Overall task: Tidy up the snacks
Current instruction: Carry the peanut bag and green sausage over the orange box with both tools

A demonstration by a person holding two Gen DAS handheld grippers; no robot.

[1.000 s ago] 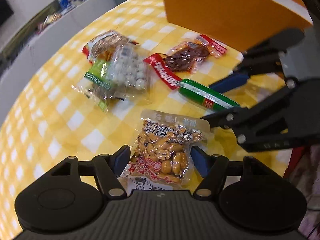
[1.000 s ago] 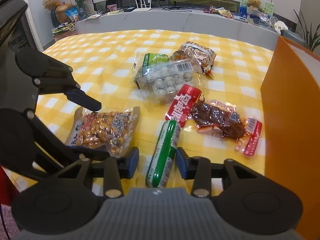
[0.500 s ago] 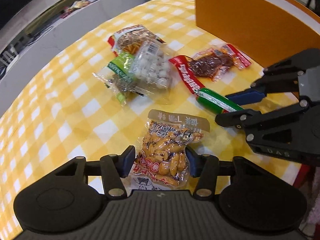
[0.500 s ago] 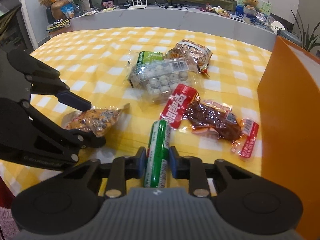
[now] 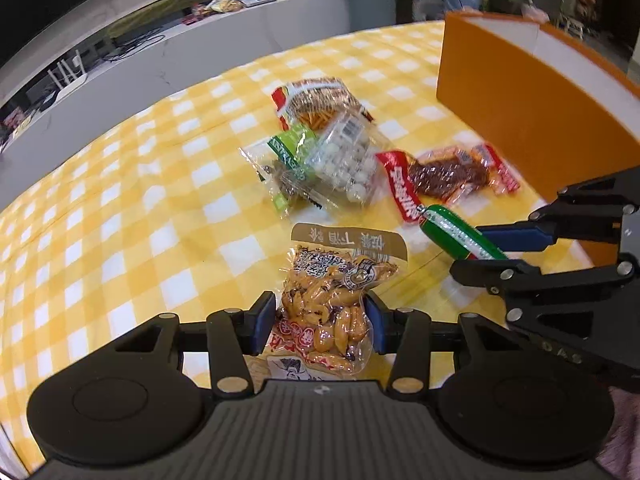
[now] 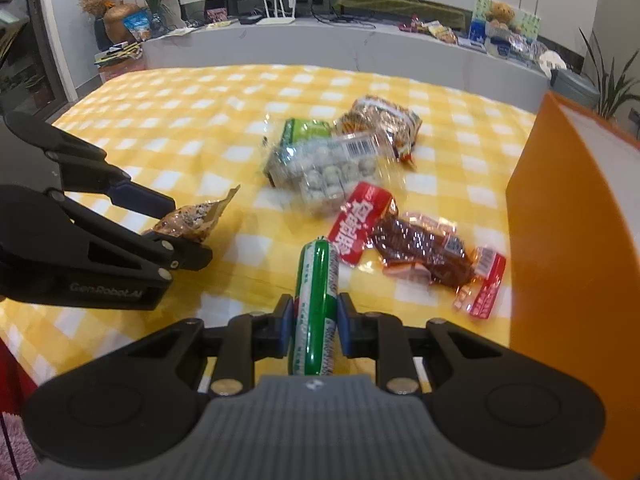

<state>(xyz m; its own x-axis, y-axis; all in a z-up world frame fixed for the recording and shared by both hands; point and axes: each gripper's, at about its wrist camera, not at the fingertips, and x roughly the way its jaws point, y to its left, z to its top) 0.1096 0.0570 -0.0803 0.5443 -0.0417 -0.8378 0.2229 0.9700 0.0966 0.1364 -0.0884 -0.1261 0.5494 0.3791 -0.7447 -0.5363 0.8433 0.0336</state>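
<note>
A clear bag of peanuts (image 5: 324, 300) sits between the blue pads of my left gripper (image 5: 320, 316). The jaws are closing and the pads press on its sides. In the right wrist view the same bag (image 6: 188, 218) hangs tilted just above the cloth in the left gripper (image 6: 186, 232). My right gripper (image 6: 312, 316) is shut on a green sausage stick (image 6: 316, 280), which points away along the fingers. From the left wrist view the sausage (image 5: 452, 232) and right gripper (image 5: 470, 254) lie to the right. An orange box (image 6: 572, 220) stands at the right.
On the yellow checked tablecloth (image 5: 160, 200) lie a clear pack of white balls (image 5: 344, 160), a green pack (image 5: 290, 148), a bag of fried sticks (image 5: 316, 100) and a red-labelled dark meat pack (image 5: 444, 172). A long grey counter with clutter runs behind the table.
Both grippers closed, the left on the peanut bag and the right on the green sausage. The left gripper rolled and rose, and the bag's end left the cloth.
</note>
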